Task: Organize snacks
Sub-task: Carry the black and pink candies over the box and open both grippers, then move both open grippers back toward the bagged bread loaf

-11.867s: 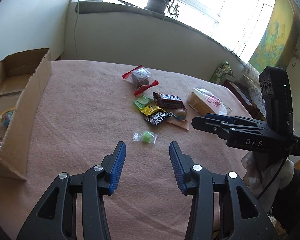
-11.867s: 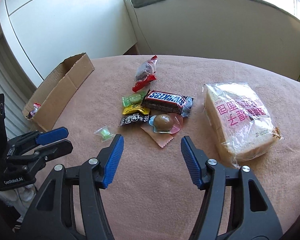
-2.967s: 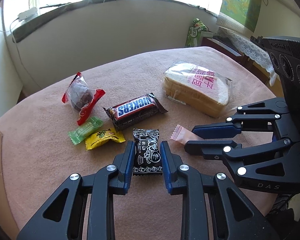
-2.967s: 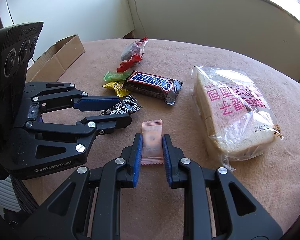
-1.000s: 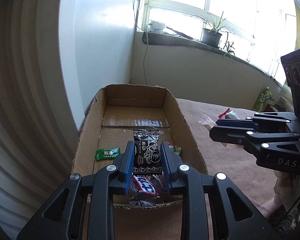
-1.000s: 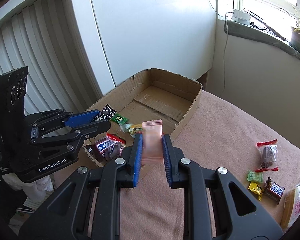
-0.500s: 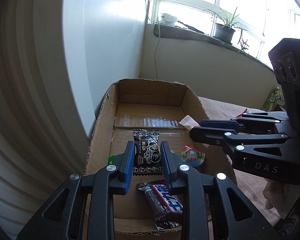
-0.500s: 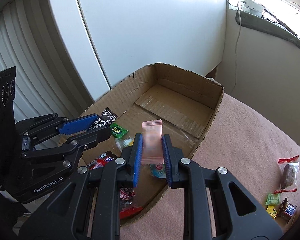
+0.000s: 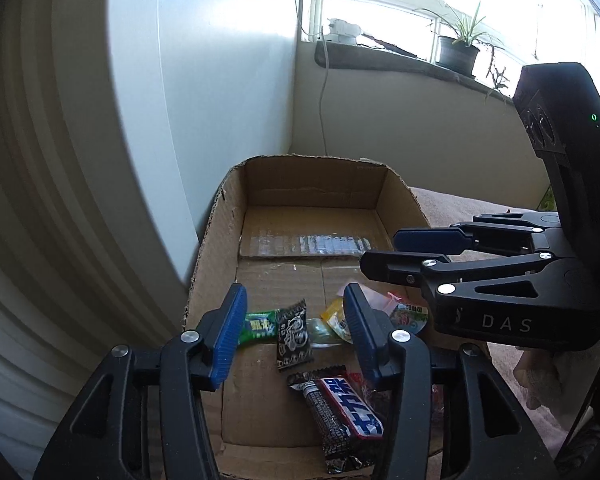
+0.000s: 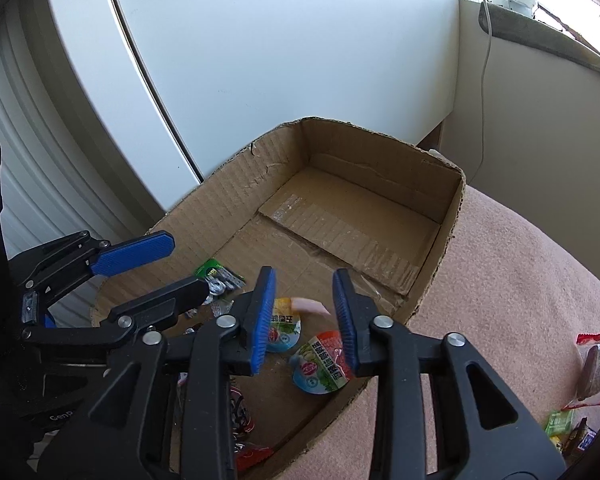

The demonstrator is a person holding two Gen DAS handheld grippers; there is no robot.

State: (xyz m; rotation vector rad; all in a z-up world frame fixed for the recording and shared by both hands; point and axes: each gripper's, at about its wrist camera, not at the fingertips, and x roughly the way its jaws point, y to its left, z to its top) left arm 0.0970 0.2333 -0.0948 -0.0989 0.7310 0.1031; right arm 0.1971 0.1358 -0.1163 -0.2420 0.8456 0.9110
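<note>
Both hands hang over the cardboard box [image 9: 216, 240], and this drop looks just made. The left hand-held gripper [image 9: 294, 330] has its jaws opening with nothing pressed between the pads; the black packet [image 9: 294, 334] lies loose on the box floor below the gap, beside a green candy [image 9: 258, 326] and a yellow candy [image 9: 336, 318]. The right hand-held gripper [image 10: 304, 312] is opening too, and the pink packet [image 10: 310, 306] shows as a blur between its fingers, free of the pads and seemingly falling into the box. Already inside are 2 jelly cups [image 10: 320, 364], a blue-and-white bar [image 9: 342, 408] and some red-wrapped pieces near the front wall. So a good share of the sorting seems done. What is left sits at the far right edge of the right wrist view: a red-ended packet [image 10: 594, 364], a small green candy [image 10: 560, 422] and a few more wrappers cut off by the frame, all on the pink-covered tabletop [image 10: 520, 280], well apart from the box. I judge several more trips remain, though whether larger items wait out of sight cannot be told
</note>
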